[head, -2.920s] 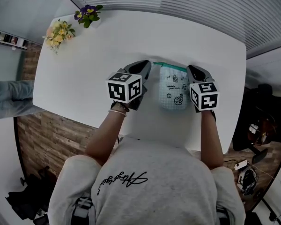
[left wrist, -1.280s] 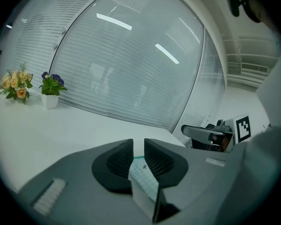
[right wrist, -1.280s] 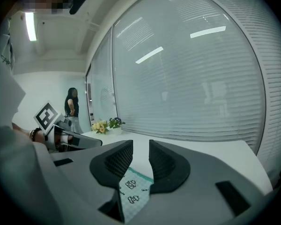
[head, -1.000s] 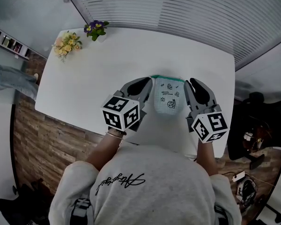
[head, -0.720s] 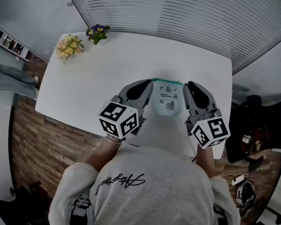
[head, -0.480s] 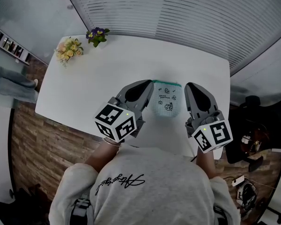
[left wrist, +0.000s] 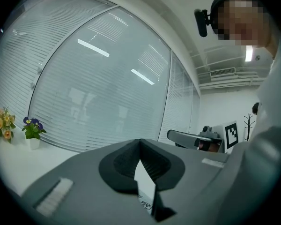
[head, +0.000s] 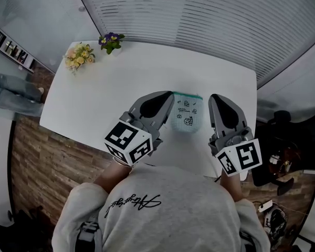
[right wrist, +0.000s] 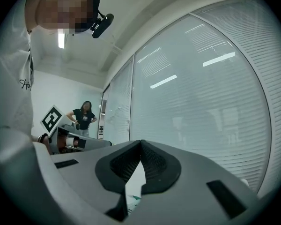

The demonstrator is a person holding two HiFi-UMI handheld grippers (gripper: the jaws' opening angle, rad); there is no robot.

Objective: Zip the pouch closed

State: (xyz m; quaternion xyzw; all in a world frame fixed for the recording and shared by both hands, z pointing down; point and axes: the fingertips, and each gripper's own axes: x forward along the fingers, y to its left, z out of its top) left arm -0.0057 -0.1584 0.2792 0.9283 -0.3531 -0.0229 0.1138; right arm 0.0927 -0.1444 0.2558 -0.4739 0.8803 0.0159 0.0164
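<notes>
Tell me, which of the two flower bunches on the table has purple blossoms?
The bunch nearer the window blinds: it has dark purple blossoms over green leaves. The other bunch, to its left in the head view, is yellow and peach.

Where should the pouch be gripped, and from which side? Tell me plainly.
Probably the teal zip edge, at an end corner, coming in low from that side. The pouch lies flat on the table with that edge on its far side. It looks the firmest line, while the printed body lies thin and flat, giving jaws little to pinch.
</notes>
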